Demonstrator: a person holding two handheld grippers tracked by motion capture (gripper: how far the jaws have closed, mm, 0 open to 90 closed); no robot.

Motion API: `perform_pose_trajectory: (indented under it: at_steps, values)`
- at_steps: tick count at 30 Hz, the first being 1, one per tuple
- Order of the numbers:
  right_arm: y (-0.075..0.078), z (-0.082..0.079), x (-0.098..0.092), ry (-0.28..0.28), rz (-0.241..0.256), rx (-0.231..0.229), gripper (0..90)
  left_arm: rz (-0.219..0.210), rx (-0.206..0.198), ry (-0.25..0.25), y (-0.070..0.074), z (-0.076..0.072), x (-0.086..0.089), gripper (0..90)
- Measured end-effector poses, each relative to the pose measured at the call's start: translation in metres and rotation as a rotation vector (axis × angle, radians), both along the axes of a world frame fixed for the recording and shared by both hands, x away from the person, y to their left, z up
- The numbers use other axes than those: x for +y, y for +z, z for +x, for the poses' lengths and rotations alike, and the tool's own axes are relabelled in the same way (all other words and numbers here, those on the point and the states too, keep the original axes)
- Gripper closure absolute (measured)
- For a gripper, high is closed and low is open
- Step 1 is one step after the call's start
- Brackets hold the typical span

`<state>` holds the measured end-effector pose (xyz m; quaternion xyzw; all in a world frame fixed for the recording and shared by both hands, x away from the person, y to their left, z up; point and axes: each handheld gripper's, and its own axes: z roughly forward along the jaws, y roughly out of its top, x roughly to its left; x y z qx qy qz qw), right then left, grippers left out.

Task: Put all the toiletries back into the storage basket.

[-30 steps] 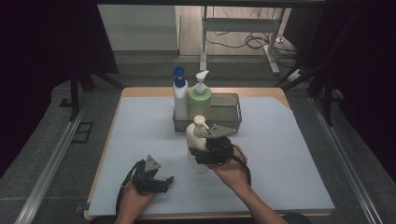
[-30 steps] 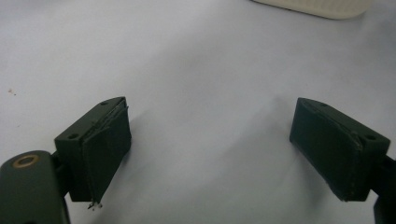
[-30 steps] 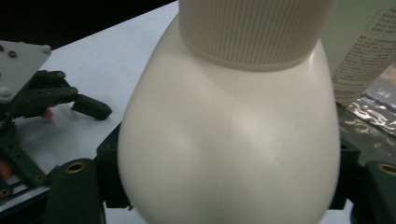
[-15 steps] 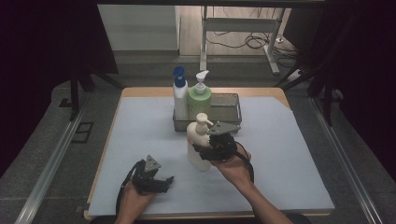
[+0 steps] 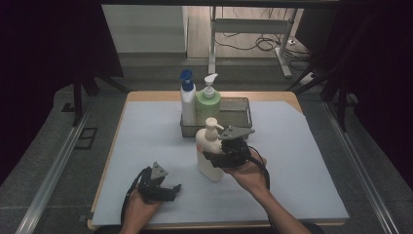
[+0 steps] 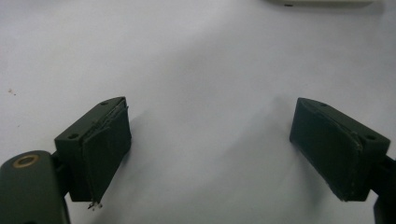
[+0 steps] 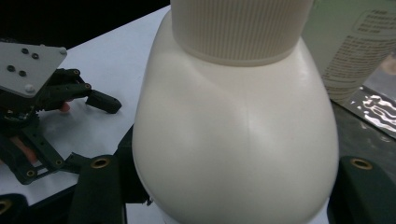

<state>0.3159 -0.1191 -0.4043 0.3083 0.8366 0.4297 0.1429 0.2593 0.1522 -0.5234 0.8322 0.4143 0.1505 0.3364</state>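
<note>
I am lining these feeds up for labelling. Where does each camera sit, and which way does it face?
High view: fixed above the person's side, looking forward and down on the table; both forearms, left gripper and right gripper show.
Left gripper view: rides the left gripper, looking along its open fingers at the white mat.
Right gripper view: rides the right gripper, facing the cream pump bottle between its fingers.
Shared: the right gripper view and the high view both show the cream pump bottle and the left gripper.
</note>
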Motion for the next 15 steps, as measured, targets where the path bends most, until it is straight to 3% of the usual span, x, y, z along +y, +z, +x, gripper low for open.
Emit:
perform_pose_trajectory:
  at_steps: [15]
  values:
    - [0.028, 0.002, -0.029, -0.035, -0.02, 0.001, 37.0, 0.001, 0.002, -0.002, 0.0, 0.0, 0.0, 12.3]
